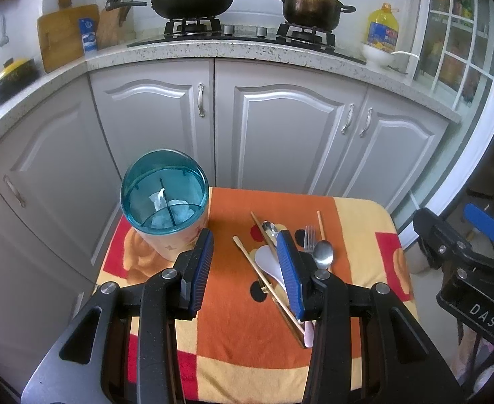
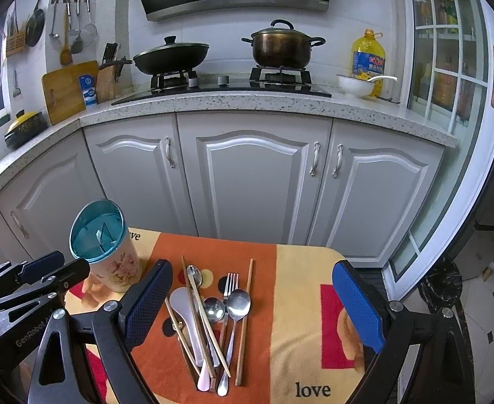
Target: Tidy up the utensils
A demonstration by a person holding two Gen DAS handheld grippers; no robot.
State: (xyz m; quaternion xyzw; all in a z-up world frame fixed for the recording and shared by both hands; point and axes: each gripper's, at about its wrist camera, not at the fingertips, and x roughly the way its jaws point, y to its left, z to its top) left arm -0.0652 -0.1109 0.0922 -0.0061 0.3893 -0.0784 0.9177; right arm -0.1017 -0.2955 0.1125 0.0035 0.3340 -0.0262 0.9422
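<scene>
A loose pile of utensils lies on an orange and yellow cloth point(image 2: 301, 303): wooden chopsticks point(image 2: 245, 323), a white plastic spoon point(image 2: 186, 316), metal spoons point(image 2: 238, 303) and a fork point(image 2: 230, 282). A floral holder with a teal divided top point(image 2: 98, 239) stands upright at the cloth's back left. My right gripper point(image 2: 253, 303) hangs open and wide above the pile, nothing held. My left gripper point(image 1: 247, 262) is open too, between the holder point(image 1: 164, 195) and the pile; its right finger hides part of the white spoon point(image 1: 269, 262) and chopsticks point(image 1: 264, 279).
The cloth covers a small table whose far edge sits close to grey cabinet doors point(image 2: 250, 175). Above them runs a speckled counter point(image 2: 247, 104) with a stove, wok, pot, oil bottle and bowl. A glass door point(image 2: 449, 101) is on the right.
</scene>
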